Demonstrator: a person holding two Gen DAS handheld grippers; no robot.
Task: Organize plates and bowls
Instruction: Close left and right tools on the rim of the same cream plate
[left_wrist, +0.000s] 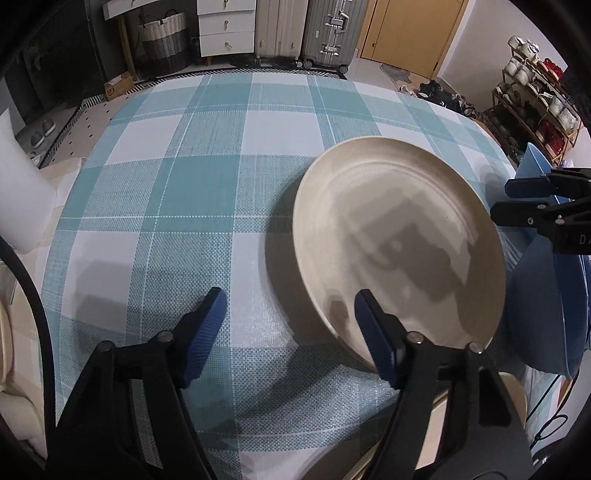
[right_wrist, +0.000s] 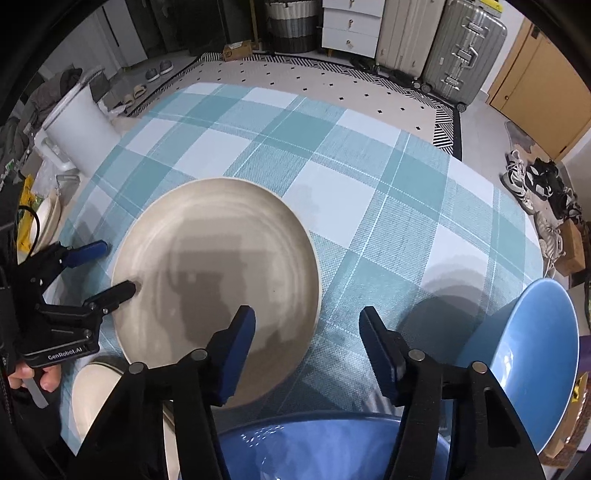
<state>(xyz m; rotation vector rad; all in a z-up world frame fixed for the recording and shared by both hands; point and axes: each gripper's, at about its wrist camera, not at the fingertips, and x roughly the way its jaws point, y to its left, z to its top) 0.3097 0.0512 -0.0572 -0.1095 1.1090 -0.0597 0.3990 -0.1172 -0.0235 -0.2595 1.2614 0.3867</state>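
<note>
A cream plate (right_wrist: 218, 284) lies flat on the bench (right_wrist: 388, 206), which is covered by a teal-and-white checked cloth. In the right wrist view the plate sits left of centre, and the left hand-held gripper (right_wrist: 118, 267) reaches in from nine o'clock with its jaws spread across the plate's rim: one finger lies over the plate's inside, the other outside the edge, and neither pad presses on it. The left wrist view agrees: the left hand-held gripper (left_wrist: 290, 306) straddles the near rim, the right-side finger (left_wrist: 373, 332) over the plate (left_wrist: 399, 236) and the other above bare cloth.

The right hand-held gripper (right_wrist: 306, 325) also stands spread, with nothing pinched. Its left-side finger hangs over the plate's near edge at about five o'clock on the plate, its other finger over the cloth. A blue plate (right_wrist: 535, 362) is at four o'clock in this view, standing tilted with its hollow side showing, and a blue bowl (right_wrist: 314, 443) lies at six o'clock beneath the gripper. A second cream dish (right_wrist: 96, 398) shows at seven o'clock, just beside the cream plate.
</note>
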